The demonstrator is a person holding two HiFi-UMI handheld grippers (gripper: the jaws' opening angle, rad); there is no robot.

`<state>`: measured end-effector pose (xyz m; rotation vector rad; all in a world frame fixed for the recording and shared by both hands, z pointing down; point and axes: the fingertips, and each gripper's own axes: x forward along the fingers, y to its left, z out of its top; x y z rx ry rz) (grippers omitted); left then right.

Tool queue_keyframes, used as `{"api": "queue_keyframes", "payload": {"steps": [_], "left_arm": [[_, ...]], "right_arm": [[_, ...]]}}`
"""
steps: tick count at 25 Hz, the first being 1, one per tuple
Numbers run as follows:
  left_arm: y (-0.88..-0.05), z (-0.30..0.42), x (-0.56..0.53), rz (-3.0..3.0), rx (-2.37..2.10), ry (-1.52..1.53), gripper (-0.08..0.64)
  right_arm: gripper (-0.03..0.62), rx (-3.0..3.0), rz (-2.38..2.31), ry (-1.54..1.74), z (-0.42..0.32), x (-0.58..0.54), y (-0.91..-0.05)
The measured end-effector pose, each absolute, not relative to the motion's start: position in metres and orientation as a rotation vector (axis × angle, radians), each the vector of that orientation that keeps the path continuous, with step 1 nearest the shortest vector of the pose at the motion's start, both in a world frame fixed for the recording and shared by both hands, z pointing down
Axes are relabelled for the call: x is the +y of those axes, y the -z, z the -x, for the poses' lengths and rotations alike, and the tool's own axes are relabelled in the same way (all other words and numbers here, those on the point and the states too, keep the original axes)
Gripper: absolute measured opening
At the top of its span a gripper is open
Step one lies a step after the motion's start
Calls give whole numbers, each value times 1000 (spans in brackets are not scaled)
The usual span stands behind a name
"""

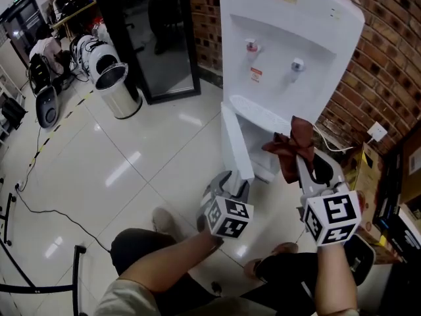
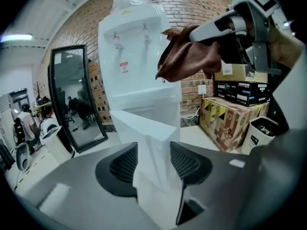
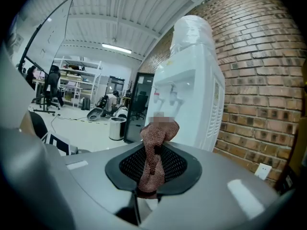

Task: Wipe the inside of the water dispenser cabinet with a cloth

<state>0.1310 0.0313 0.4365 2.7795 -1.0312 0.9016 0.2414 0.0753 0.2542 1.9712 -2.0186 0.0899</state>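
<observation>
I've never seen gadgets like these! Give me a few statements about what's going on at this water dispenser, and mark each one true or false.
1. The right gripper holds a brown cloth. True.
2. The dispenser's cabinet door is closed. False: the cabinet door stands swung open, and its edge sits between the fingers of the left gripper.
3. The cloth is already wiping inside the cabinet. False: it hangs from the right gripper's fingers, outside, in front of the water dispenser.
4. A round metal bin stands on the floor, left of the dispenser in the head view. True.
</observation>
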Motion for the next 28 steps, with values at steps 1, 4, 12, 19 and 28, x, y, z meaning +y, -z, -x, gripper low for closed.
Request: {"api": "queue_keyframes", "payload": {"steps": [1,4,12,19,28], "left_arm": [[-436,-122,30,-2773,-1044,-907,207],[-437,-95,27,-2750,-1091,-922,160],[-440,-47,10,-2680,-1189,-949,81],[-443,1,-25,-2606,-1335,-944,60],[-449,68,-106,-2411,-1554,-882,0]], "right_arm": [[74,-2027,-1962,-82,-236,73,-255],[74,-2052,-1945,-61,-222,64,-253],[74,-2117,-1821,44,-168,30,-255],[74,-2134,-1729,115,-143,-13,-275],[74,-2185,-1659,130,-116,-72,-281]]}}
